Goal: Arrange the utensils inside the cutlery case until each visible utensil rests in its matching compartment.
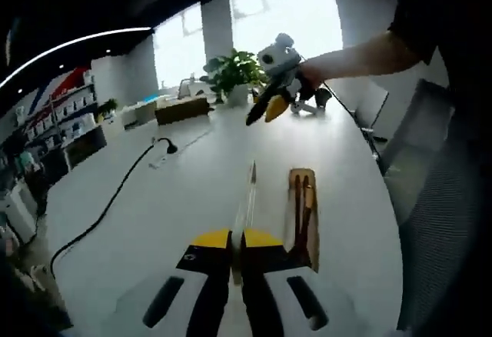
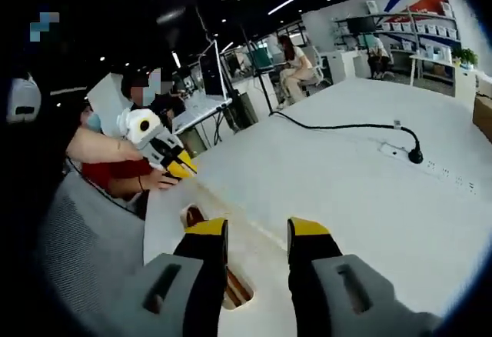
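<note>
Fingers of the left gripper (image 1: pixel 237 238) pinch a slim utensil (image 1: pixel 250 187) above the white surface (image 1: pixel 177 183), beside the wooden cutlery case (image 1: pixel 305 214); right gripper (image 2: pixel 257 233) hovers wide. Next, likely: lowering it into its matching slot.

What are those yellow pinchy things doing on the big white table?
A person holds a gripper in each hand. The left gripper is shut on a thin utensil, which points out over the table. Right beside it lies a wooden cutlery case with some utensils already inside. The right gripper is open, holds nothing and hovers above the case. So the tidying is only partly done.
</note>
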`<control>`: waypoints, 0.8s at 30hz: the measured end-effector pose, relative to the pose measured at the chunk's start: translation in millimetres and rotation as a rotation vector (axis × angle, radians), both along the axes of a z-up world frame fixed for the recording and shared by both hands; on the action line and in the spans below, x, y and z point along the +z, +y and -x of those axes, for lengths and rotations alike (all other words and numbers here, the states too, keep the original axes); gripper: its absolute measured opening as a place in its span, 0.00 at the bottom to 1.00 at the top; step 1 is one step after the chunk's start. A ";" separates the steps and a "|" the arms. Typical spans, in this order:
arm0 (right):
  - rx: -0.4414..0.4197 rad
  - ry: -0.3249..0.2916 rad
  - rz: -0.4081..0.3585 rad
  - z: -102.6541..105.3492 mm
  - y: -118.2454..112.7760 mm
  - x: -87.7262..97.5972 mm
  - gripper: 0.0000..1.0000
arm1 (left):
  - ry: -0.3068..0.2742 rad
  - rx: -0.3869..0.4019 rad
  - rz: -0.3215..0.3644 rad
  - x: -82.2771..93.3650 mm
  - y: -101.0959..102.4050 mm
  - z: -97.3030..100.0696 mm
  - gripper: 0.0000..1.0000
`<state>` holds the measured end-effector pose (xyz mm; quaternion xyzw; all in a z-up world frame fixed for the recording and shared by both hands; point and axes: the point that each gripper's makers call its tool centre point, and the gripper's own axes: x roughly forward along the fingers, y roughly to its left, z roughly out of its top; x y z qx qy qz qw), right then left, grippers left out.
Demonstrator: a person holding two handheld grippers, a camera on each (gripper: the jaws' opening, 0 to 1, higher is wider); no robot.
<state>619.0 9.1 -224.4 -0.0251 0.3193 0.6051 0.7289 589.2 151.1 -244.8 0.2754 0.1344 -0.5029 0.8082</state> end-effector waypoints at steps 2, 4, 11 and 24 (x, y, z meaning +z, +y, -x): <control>0.106 0.012 0.043 13.5 10.5 -0.7 0.30 | -0.132 -0.056 -0.098 6.7 -4.8 4.6 0.03; 0.196 0.013 0.105 23.8 17.6 -7.7 0.32 | -0.195 -0.095 -0.139 9.5 -10.4 8.9 0.03; 0.499 -0.055 0.396 37.0 29.9 -54.5 0.46 | -0.403 -0.260 -0.272 10.3 -29.4 23.6 0.04; 0.774 -0.010 0.553 39.6 42.5 -99.3 0.53 | -0.519 -0.385 -0.356 2.8 -32.7 34.0 0.04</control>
